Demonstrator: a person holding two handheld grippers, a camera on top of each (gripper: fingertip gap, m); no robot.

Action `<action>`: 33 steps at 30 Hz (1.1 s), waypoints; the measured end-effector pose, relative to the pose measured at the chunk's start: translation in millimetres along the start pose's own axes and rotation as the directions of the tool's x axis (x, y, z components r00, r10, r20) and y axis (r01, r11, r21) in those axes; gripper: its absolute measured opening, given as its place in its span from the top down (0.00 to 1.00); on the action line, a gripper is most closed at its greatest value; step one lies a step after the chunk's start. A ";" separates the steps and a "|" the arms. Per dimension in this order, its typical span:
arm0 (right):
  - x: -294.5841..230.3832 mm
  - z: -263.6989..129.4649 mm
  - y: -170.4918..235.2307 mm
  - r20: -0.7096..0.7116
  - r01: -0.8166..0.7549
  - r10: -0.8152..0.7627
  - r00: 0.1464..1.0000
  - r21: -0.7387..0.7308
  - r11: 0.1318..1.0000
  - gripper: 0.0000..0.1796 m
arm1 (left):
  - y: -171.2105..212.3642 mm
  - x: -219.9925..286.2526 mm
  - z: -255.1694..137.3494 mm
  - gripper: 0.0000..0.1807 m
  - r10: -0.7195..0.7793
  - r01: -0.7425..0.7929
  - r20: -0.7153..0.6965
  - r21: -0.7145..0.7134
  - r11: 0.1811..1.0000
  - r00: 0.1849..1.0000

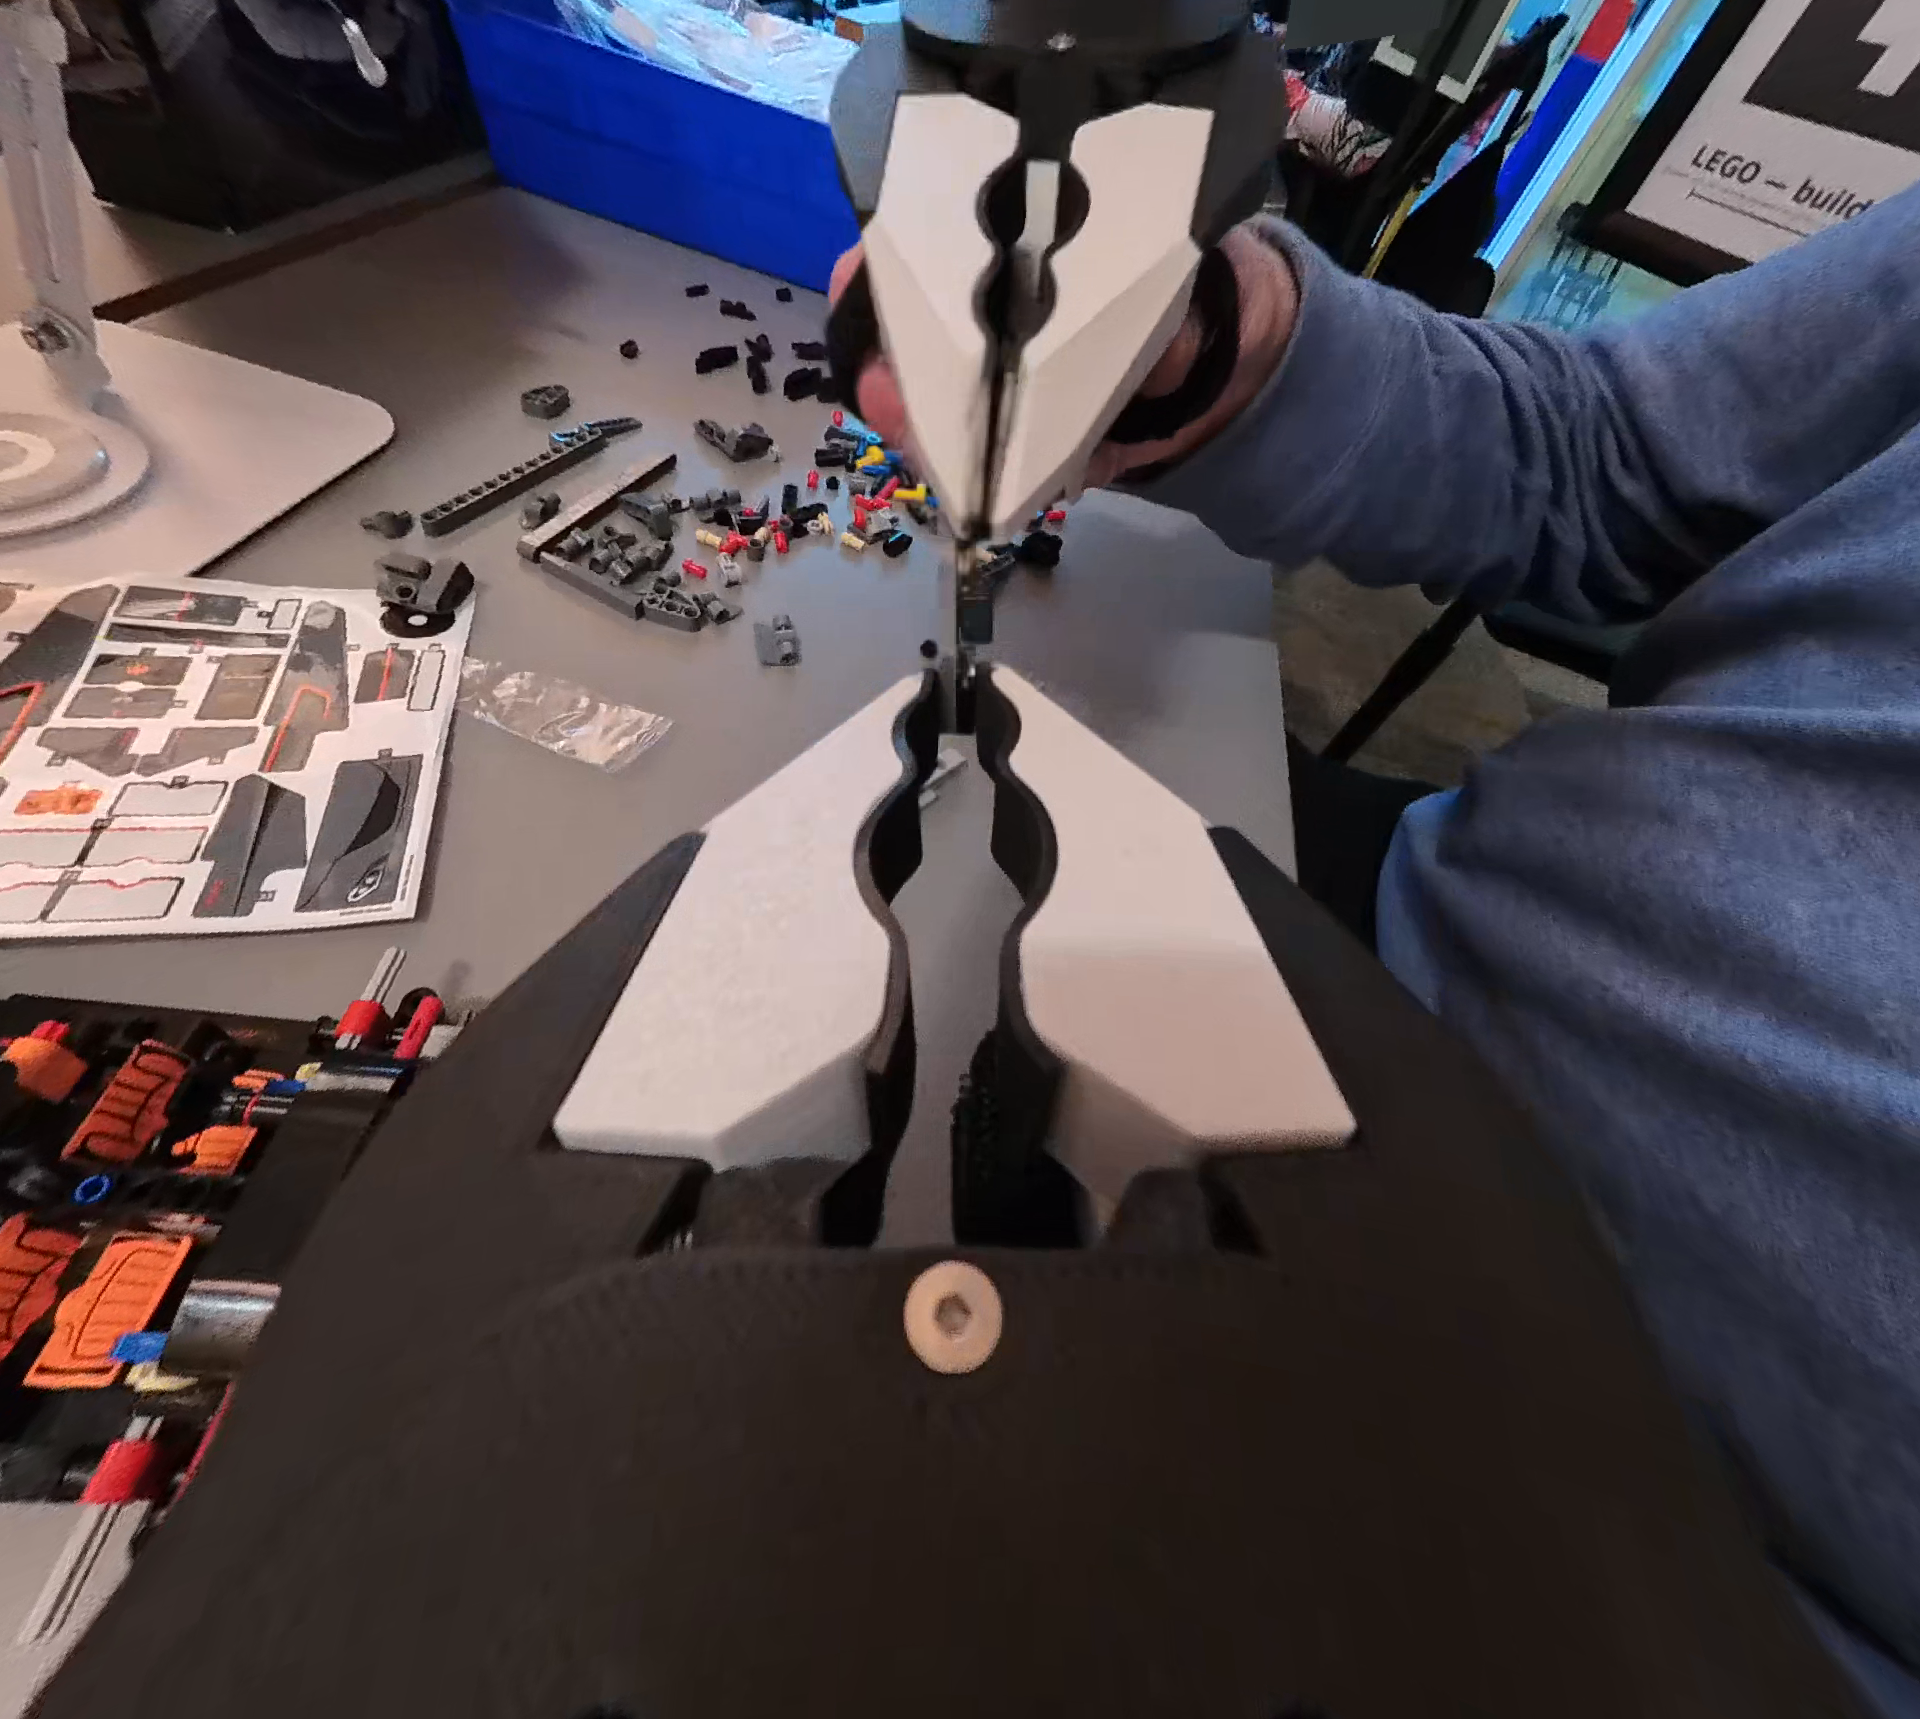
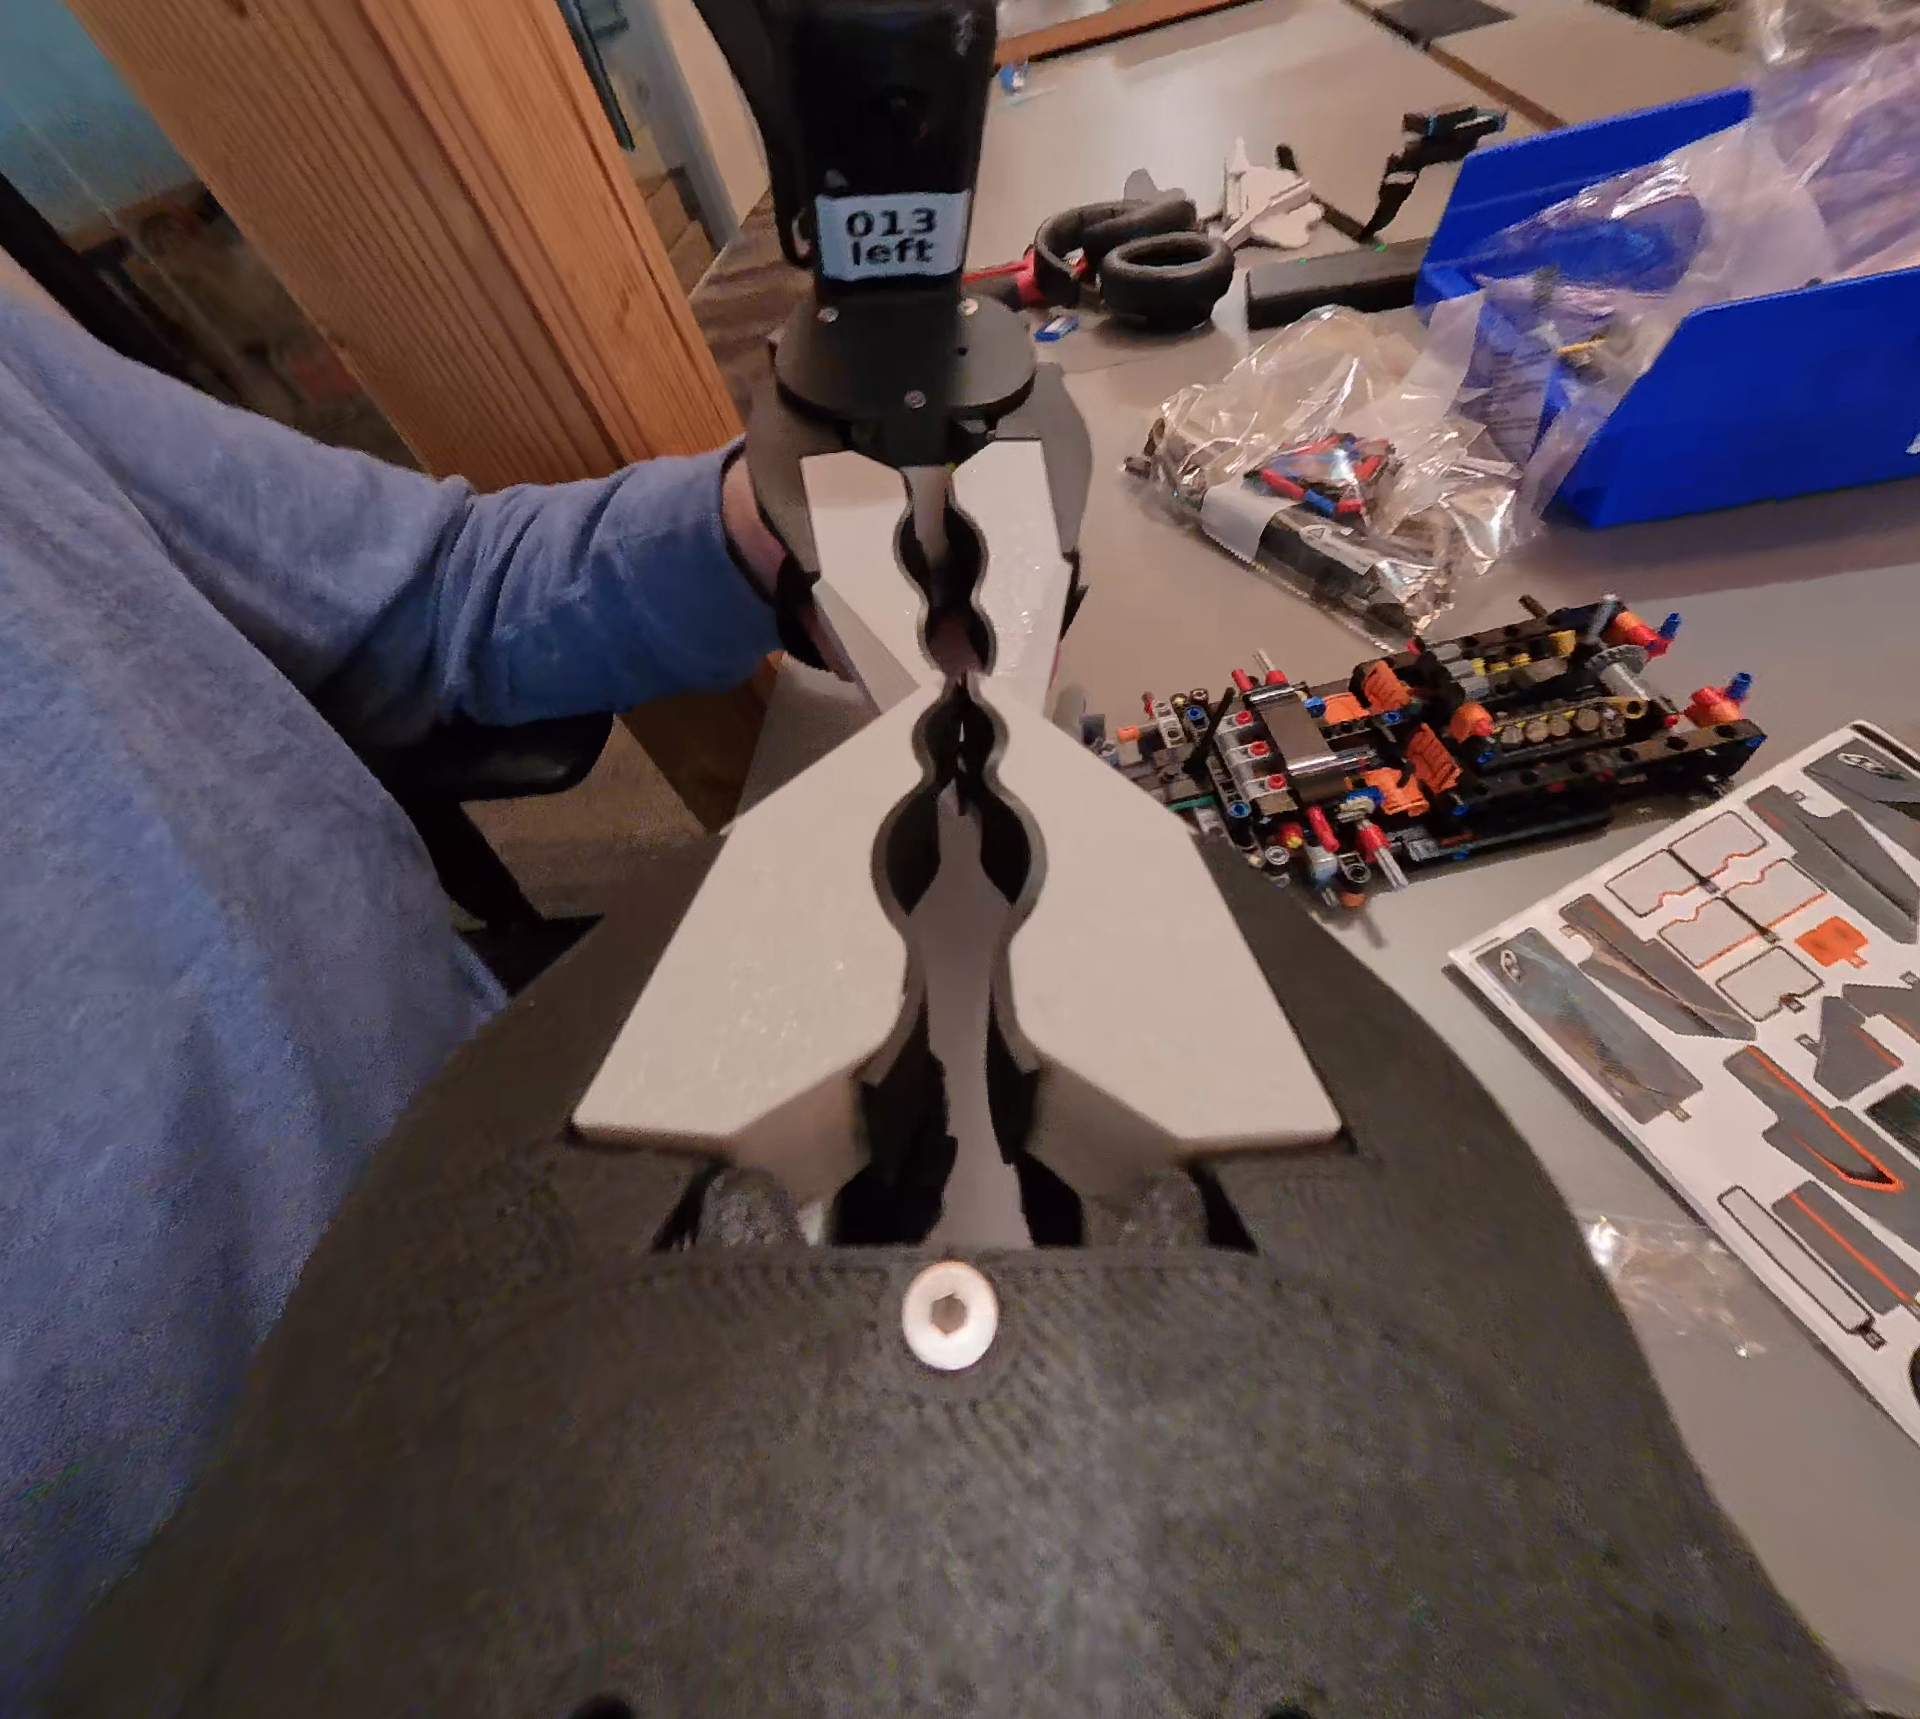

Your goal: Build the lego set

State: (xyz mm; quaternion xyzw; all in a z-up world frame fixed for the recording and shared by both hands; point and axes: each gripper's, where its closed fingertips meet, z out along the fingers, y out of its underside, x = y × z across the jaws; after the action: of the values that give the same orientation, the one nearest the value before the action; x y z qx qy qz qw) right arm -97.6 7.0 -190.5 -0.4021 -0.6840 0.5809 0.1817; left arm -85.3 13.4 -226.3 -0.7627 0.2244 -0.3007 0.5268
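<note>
My left gripper [image 1: 961,687] and right gripper [image 1: 975,526] meet tip to tip above the grey table's near edge [image 1: 1143,630]. A small dark lego piece [image 1: 971,620] spans the gap between them. Both pairs of fingers are closed on its ends, with a thin grey pin showing between the left fingers. In the right wrist view my right gripper [image 2: 961,708] faces the left gripper [image 2: 958,667], and a thin black part sits between its fingers. The partly built black and orange chassis [image 2: 1455,734] lies on the table and also shows in the left wrist view [image 1: 135,1202].
A sticker sheet [image 1: 208,755] lies beside the chassis. Loose small parts [image 1: 727,516] are scattered mid-table. A blue bin [image 2: 1714,402], a plastic bag of parts [image 2: 1330,464], a white stand base [image 1: 156,443] and headphones [image 2: 1143,267] stand farther off. A wooden pillar [image 2: 364,111] rises off the table. My left and right fingertips are right by each other.
</note>
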 end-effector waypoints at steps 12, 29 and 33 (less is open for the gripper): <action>12.4 1.9 2.6 -0.102 0.110 -0.119 0.988 -0.094 0.990 0.90 | 10.5 -11.6 -16.5 0.98 -0.068 0.067 0.000 -0.067 0.995 0.998; 17.5 33.4 32.8 0.036 0.707 -0.932 0.362 -0.662 0.249 0.80 | 30.1 -10.4 -32.8 0.98 -0.252 0.236 -0.087 -0.160 0.959 0.964; 13.1 42.7 48.5 0.118 0.723 -0.950 0.290 -0.677 0.137 0.87 | 46.1 -3.7 -33.6 0.98 -0.230 0.206 -0.067 -0.258 0.944 0.971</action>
State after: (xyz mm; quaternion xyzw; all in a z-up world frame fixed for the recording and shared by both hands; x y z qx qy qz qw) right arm -119.7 -10.6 -250.0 -0.0652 -0.8892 0.0292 0.4519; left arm -112.5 -22.5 -261.5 -0.8275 0.1994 -0.3630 0.3790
